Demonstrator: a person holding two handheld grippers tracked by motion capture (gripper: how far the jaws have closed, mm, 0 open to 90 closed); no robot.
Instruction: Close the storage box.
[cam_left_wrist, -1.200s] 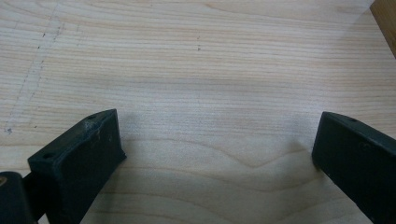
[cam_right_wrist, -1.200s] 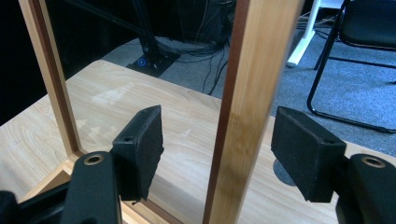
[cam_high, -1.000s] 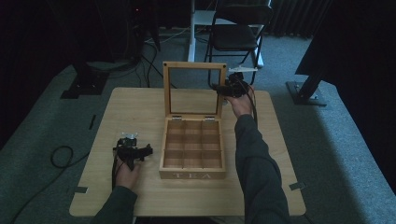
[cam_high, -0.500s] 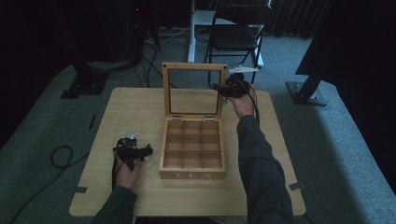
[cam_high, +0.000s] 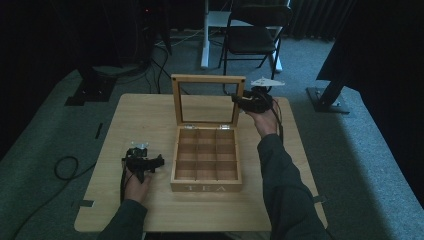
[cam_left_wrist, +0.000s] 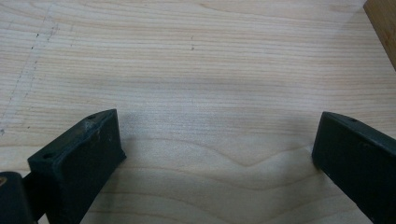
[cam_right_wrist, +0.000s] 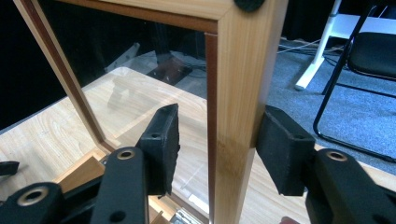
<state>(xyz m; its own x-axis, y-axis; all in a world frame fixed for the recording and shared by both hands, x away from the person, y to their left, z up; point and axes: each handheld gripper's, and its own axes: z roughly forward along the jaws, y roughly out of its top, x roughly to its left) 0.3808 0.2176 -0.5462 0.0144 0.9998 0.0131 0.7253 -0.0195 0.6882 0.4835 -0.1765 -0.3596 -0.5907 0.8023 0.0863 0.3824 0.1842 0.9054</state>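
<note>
A wooden tea box (cam_high: 206, 187) with empty compartments sits mid-table, its glass lid (cam_high: 207, 79) standing upright. My right gripper (cam_high: 239, 100) is at the lid's right edge. In the right gripper view its jaws have just been closing and straddle the lid's frame (cam_right_wrist: 243, 70): the right pad (cam_right_wrist: 280, 149) lies against the wood, while the left pad (cam_right_wrist: 163, 140) stands a small gap off it. My left gripper (cam_high: 159, 161) rests on the table left of the box, jaws wide apart over bare wood (cam_left_wrist: 215, 140), with the box's corner (cam_left_wrist: 383, 28) at the edge.
The light wooden table (cam_high: 140, 115) has free room on the left and along the front. Behind it a black folding chair (cam_high: 255, 40) and a white stand leg (cam_high: 205, 35) stand on grey carpet. Cables (cam_high: 65, 167) lie on the floor at left.
The right gripper has shifted slightly at the lid's right edge. The left hand and the box have not moved, and the lid stands upright as before.
</note>
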